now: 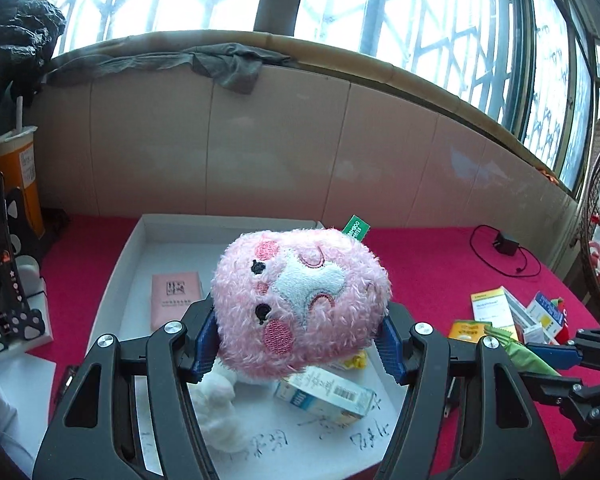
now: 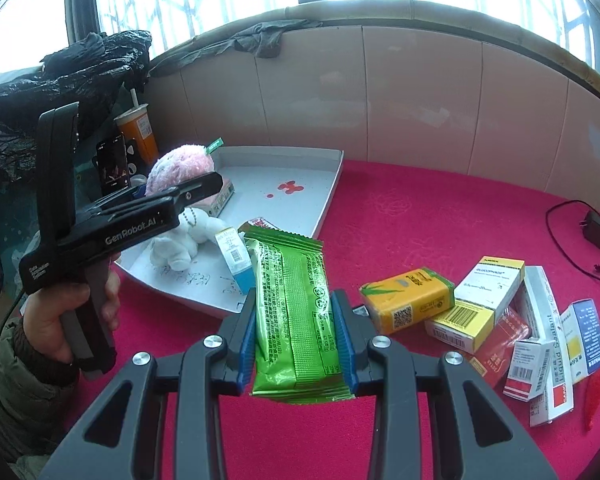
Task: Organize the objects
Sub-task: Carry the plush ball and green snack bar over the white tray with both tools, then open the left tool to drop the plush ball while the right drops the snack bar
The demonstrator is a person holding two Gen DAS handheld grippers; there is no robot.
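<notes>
The step in hand looks like loading the white cardboard tray: both grippers carry something toward it. To do it well, the left gripper should lower the pink plush toy into a bare part of the tray at about 12 o'clock, clear of the pink packet at 10 o'clock and the small white-and-blue box lying at 6 o'clock under the toy's head, then open only once the toy's white body rests on the floor of the tray. The right gripper should wait until that space is free.

The left gripper's blue pads press into the plush head from both sides, fairly wide apart. The right gripper's pads clamp a green foil snack packet at a narrower gap, holding it upright above the red cloth, just short of the tray's near edge. A heap of medicine boxes waits at 3 o'clock.
</notes>
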